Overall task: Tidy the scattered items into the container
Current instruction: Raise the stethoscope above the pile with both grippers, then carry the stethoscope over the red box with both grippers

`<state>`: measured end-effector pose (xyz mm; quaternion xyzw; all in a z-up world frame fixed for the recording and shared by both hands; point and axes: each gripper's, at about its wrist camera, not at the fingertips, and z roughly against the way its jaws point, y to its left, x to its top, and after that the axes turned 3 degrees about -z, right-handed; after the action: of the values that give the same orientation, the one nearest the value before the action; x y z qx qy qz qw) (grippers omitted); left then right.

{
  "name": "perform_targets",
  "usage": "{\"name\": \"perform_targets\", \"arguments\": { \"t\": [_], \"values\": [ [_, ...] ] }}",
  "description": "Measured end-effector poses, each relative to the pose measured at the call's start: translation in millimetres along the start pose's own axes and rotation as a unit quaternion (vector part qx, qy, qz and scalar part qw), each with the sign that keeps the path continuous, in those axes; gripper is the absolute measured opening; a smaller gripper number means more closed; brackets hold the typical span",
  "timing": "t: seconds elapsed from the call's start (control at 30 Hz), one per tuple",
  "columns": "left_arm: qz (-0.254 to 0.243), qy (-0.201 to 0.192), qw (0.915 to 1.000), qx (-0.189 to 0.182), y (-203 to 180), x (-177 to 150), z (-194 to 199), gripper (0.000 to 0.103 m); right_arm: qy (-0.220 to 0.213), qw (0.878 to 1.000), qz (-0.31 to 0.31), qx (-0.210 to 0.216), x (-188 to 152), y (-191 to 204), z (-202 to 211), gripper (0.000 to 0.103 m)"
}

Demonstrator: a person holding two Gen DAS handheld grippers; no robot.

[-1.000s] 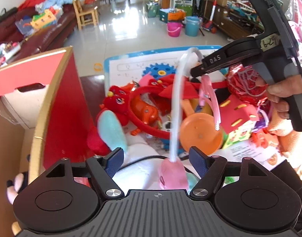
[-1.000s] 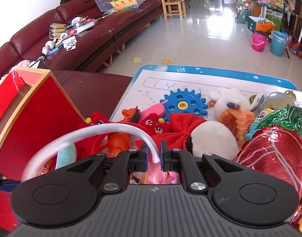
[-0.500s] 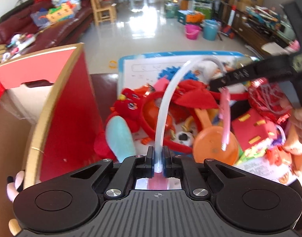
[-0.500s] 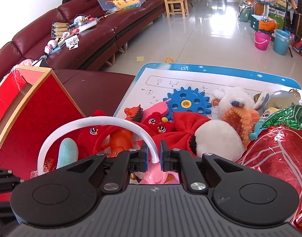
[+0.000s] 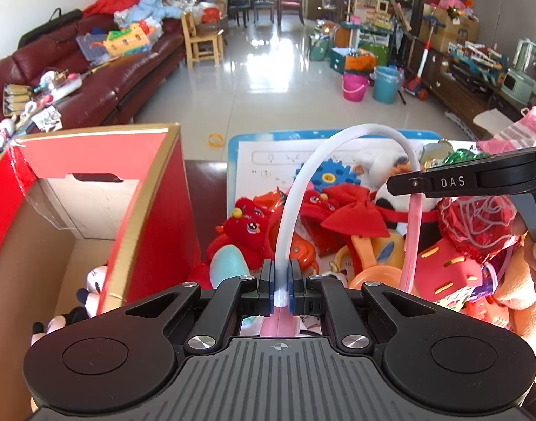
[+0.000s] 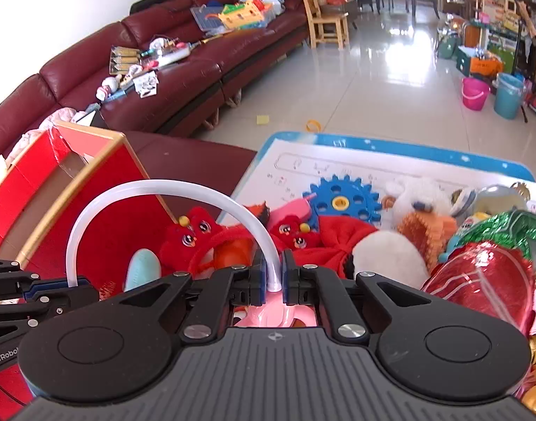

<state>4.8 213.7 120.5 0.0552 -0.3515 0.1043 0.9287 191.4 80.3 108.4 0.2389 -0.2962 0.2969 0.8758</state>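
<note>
Both claws are clenched on one toy: a jump rope with a translucent white tube (image 5: 338, 137) and pink handles. In the left wrist view the left claw (image 5: 280, 289) at lower centre pinches the tube just above one pink handle (image 5: 276, 326), and the tube arches up and over to the right claw (image 5: 408, 186) at the right edge, below which the other pink handle (image 5: 413, 242) hangs. In the right wrist view the right claw (image 6: 272, 279) grips the tube's end at lower centre. Under the rope lies a heap of toys on the surface: a red plush (image 5: 247, 231), a red bow (image 5: 352, 214) and a blue gear (image 6: 341, 203). The red cardboard box (image 5: 152, 210) stands open at the left of the left wrist view.
</note>
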Motion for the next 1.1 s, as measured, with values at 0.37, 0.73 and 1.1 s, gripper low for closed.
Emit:
{"name": "perform_targets", "arguments": {
  "t": [0.37,0.73,1.1],
  "values": [
    [0.054,-0.084,0.9941,0.040,40.2,9.3,94.6,0.003,-0.065,0.994,0.048,0.068,35.9,67.9,57.4,0.009],
    [0.185,-0.132,0.9632,0.143,136.4,-27.1,163.2,0.004,-0.069,0.975,0.136,0.162,71.4,202.4,37.6,0.010],
    [0.243,-0.048,0.9469,0.205,199.6,-42.4,104.2,0.083,-0.020,0.977,0.146,0.156,70.4,246.3,-39.7,0.075]
  ]
}}
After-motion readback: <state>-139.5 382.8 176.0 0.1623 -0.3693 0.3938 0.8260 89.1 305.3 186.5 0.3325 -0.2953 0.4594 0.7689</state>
